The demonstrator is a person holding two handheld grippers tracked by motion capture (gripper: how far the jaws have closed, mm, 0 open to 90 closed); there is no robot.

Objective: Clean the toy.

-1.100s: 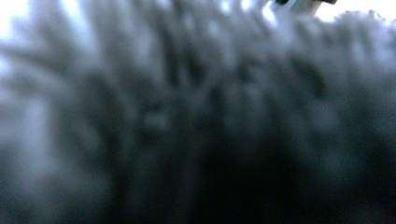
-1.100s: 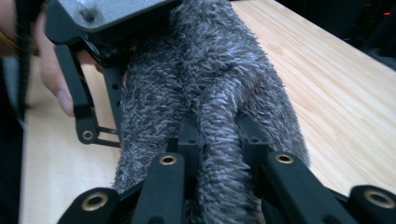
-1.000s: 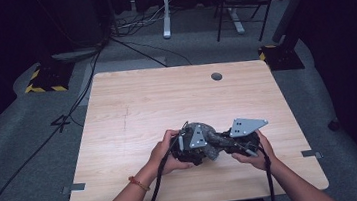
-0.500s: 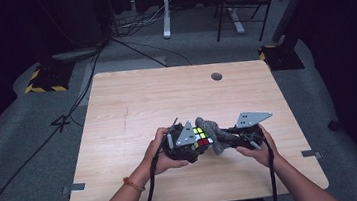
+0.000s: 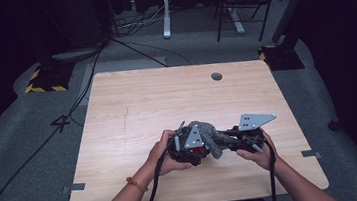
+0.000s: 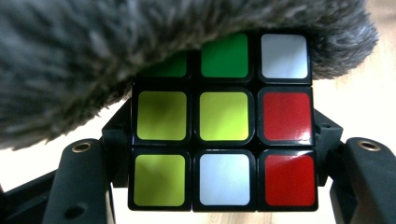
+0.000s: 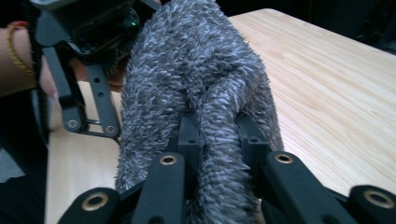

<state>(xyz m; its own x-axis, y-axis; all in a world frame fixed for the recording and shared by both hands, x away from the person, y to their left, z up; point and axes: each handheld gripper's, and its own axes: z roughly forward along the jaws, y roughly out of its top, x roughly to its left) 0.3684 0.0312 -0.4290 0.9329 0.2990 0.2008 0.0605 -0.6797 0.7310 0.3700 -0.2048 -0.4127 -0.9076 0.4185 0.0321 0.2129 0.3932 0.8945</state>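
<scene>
L gripper [image 6: 224, 186] clamps the cube [image 6: 224, 140], rigid, slick-faced. R gripper [image 7: 219, 186] pinches grey fuzzy cloth [image 7: 196, 93], soft, limp, draped over cube; best grabbed by a bunched fold.

Table [image 5: 132, 110] is viewed from above, looking forward-down; grey fuzzy cloth [image 7: 196, 88] is framed close-up along both grippers' jaws, shared by all views.

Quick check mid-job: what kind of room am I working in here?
Probably a lab or recording studio: a bare wooden table on grey carpet, hazard-striped stand bases beside it, loose cables and dark surroundings.
</scene>
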